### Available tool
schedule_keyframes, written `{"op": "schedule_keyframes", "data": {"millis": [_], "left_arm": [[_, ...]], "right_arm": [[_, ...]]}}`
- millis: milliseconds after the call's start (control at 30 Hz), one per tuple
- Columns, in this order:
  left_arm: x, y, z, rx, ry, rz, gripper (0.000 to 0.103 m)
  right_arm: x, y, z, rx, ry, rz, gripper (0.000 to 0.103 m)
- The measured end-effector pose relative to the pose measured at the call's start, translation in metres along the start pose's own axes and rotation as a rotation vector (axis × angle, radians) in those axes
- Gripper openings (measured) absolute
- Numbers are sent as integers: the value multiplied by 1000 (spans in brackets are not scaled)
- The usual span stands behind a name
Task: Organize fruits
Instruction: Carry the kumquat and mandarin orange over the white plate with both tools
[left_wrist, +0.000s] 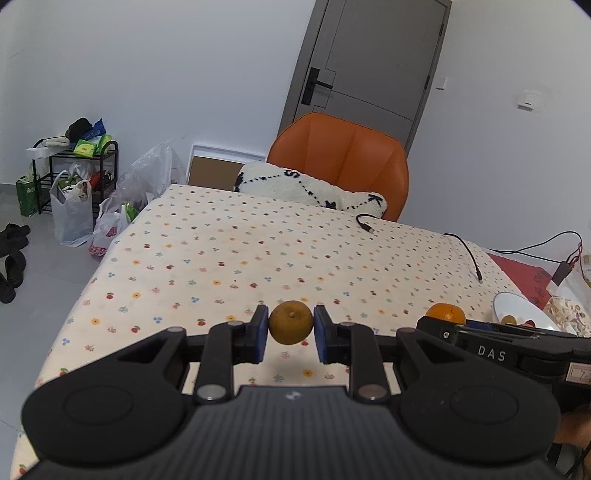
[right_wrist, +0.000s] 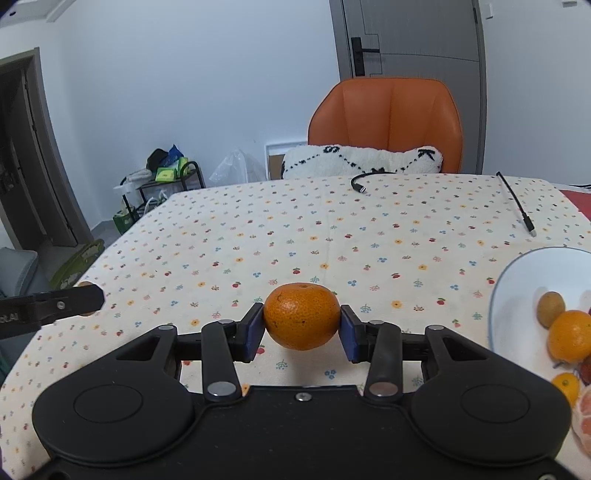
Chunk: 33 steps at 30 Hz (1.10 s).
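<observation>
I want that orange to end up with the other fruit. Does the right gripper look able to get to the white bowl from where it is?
Probably yes. The right gripper, shut on the orange, sits just left of the white bowl, with only bare tablecloth between them. The charging cable lies farther back, out of the way.

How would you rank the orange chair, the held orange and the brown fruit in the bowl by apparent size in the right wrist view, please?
1. orange chair, clearly largest.
2. held orange, enlarged by nearness to the camera.
3. brown fruit in the white bowl, smallest.
</observation>
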<state>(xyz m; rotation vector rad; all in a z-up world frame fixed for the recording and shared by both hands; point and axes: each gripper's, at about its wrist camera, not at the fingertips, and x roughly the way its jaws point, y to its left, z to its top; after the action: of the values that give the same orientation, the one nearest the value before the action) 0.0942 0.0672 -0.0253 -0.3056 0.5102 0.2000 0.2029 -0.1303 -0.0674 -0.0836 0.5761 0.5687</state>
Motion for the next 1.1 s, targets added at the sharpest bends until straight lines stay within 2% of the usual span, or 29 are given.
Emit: {"op": "schedule_keyframes", "data": {"millis": [533,1100], "left_arm": [[-5,-38,2,40,-16,-79,24],[-2,-84,-2,69,-11,-181,24]], "right_arm": [[-53,-16,-1,44,-86,-6,41],[-102,-47,-11,93,-150,-79,41]]}}
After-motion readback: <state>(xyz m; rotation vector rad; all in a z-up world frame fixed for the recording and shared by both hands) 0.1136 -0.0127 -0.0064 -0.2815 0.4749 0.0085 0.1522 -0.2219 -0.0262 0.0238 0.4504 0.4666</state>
